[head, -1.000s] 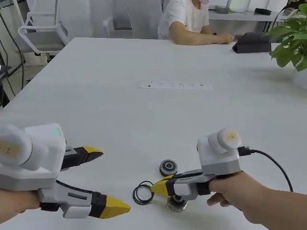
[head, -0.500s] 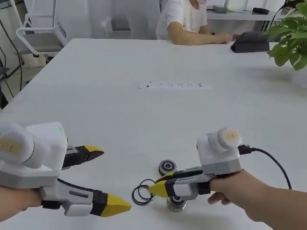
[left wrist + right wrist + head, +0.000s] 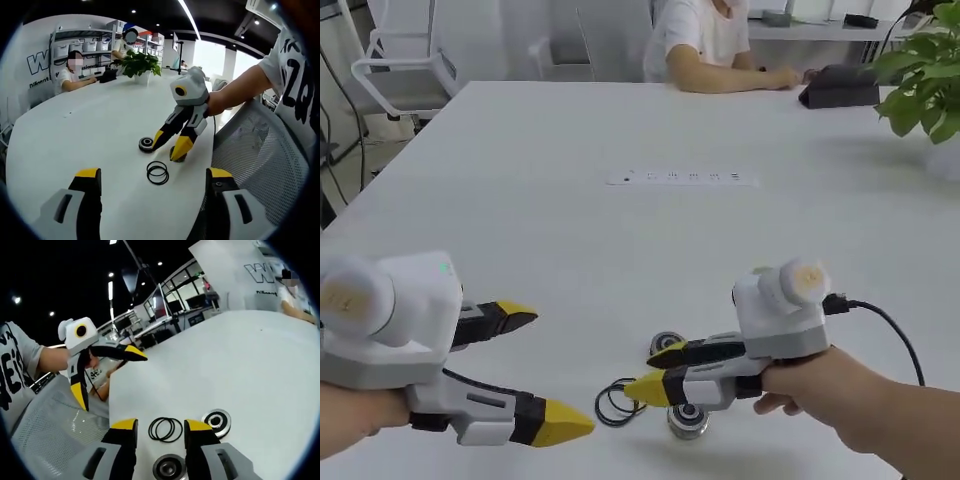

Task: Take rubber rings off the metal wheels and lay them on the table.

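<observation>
L gripper is nearest, held low over the near edge of the white tabletop, jaws spread wide, nothing betw. them. R gripper sits opposite, tips pointing toward the L one. Its jaws are partly open w/ a clear gap and grip nothing.

Two black rubber rings lie flat on the tabletop, overlapping, just ahead of the R gripper's tips and betw. the two grippers. In the right gripper view they show through the gap betw. its jaws.

One metal wheel lies flat below the R gripper, back from its tips; can't tell if the gripper touches it. The second wheel lies just beyond the R gripper's far jaw, partly hidden by that jaw in the head view, and apart from the rings. Can't tell whether either wheel has a ring on it.

Well beyond both grippers, mid-tabletop, lies a flat white power strip. At the far end a person in a white top sits w/ an arm on the tabletop, a dark case near that arm. A green plant stands far out on the R gripper's side. A white chair stands far off on the L gripper's side, off the tabletop.
</observation>
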### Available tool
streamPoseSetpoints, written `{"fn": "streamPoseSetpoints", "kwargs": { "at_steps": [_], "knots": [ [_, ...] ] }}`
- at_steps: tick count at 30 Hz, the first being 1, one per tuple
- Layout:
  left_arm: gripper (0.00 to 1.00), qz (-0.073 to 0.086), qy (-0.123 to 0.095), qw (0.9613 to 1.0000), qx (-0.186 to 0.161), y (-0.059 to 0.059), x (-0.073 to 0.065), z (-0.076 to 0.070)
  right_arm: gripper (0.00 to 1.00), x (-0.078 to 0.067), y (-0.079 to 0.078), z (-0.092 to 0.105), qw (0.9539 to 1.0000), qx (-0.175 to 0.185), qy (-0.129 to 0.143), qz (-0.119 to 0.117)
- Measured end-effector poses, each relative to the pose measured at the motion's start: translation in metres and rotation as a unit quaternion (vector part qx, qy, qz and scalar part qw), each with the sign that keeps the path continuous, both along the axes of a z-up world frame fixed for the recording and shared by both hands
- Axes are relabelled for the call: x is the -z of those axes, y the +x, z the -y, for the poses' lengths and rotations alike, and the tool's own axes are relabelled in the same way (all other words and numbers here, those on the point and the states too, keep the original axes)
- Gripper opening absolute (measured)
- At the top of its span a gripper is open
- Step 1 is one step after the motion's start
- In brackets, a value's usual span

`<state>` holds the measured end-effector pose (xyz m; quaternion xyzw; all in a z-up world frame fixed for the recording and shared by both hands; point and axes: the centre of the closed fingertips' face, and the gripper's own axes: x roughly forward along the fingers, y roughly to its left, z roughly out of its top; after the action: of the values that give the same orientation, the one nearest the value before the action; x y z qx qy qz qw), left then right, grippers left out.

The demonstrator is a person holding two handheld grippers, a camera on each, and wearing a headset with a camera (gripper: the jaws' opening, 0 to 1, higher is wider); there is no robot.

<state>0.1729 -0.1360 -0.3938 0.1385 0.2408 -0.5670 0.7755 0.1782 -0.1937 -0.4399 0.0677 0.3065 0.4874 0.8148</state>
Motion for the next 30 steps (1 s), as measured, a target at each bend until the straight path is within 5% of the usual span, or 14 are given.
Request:
{"fn": "streamPoseSetpoints", "kwargs": {
  "at_steps": [22, 30],
  "knots": [
    [0.77, 0.009, -0.007, 0.9998, 0.015, 0.022, -0.009, 0.03, 0.39, -0.012, 0.018, 0.037, 0.9982, 0.044, -0.002, 0.042],
    [0.7, 0.005, -0.015, 0.9998, 0.013, 0.03, -0.009, 0.041, 0.39, -0.005, 0.023, 0.053, 0.9964, 0.053, -0.029, 0.059]
  ]
}}
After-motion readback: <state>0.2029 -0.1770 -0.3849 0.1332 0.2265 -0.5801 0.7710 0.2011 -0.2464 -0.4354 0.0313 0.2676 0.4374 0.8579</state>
